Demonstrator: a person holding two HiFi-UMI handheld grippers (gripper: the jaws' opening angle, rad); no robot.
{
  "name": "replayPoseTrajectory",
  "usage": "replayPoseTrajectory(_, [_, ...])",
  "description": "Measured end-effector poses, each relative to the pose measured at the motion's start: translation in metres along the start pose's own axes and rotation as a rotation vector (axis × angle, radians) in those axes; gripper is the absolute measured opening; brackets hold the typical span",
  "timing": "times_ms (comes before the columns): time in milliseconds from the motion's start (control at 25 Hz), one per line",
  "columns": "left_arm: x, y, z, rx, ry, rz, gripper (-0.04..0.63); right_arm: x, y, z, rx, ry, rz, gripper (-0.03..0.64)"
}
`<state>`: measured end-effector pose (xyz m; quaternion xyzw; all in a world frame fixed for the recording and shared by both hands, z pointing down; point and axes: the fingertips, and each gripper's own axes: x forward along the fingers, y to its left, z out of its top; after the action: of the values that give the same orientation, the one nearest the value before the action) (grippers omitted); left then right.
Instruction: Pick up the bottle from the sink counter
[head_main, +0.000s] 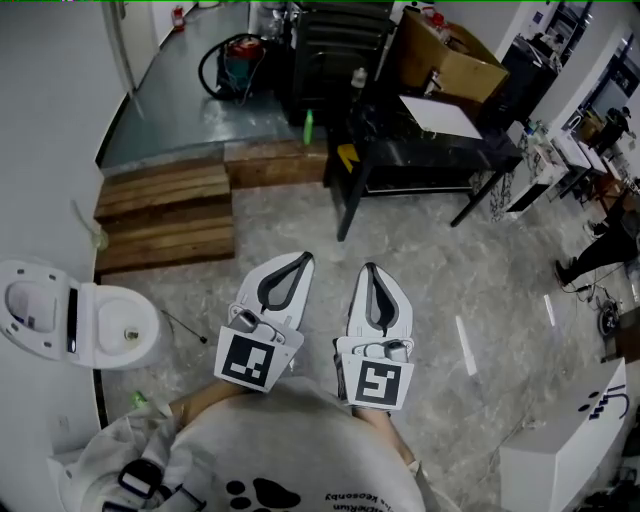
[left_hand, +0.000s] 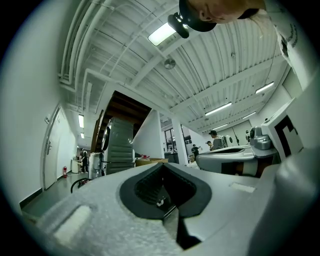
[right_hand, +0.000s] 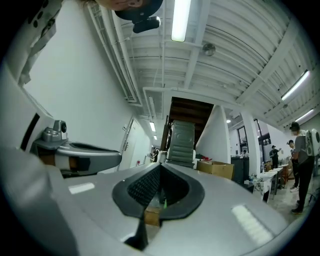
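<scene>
Left gripper (head_main: 301, 258) & right gripper (head_main: 370, 268), white w/ black-lined jaws, are both closed tight on nothing, side by side near the person's grey sweatshirt (head_main: 280, 450). White toilet (head_main: 60, 320) at left, brown wooden pallets (head_main: 165, 215) ahead-left, black metal table (head_main: 430, 160) beyond. Small green bottle (head_main: 308, 126) stands at the raised step's edge by the table; too small for detail.

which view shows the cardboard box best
The head view: the box is seen from above, large, with its open top and its sides. The right gripper view shows only one side of it, small and far off. The left gripper view shows just a thin strip.
</scene>
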<state>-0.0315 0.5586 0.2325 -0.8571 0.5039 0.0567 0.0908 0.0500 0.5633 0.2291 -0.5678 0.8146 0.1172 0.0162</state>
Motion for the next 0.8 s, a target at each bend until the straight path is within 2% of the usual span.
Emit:
replayPoseTrajectory(440, [0.104,0.075,-0.028,0.022,-0.005,-0.093,0.002,0.125,-0.018,-0.038,0.02,0.037,-0.061,0.002])
replayPoseTrajectory(680, [0.128,0.098,-0.049,-0.044,-0.001,-0.124,0.002,0.16,-0.013,-0.055,0.028,0.074,-0.061,0.002])
replayPoseTrajectory(800, [0.133,0.103,-0.055,-0.044,0.009,-0.139,0.002,0.17,-0.013,-0.061,0.046,0.085,-0.066,0.002])
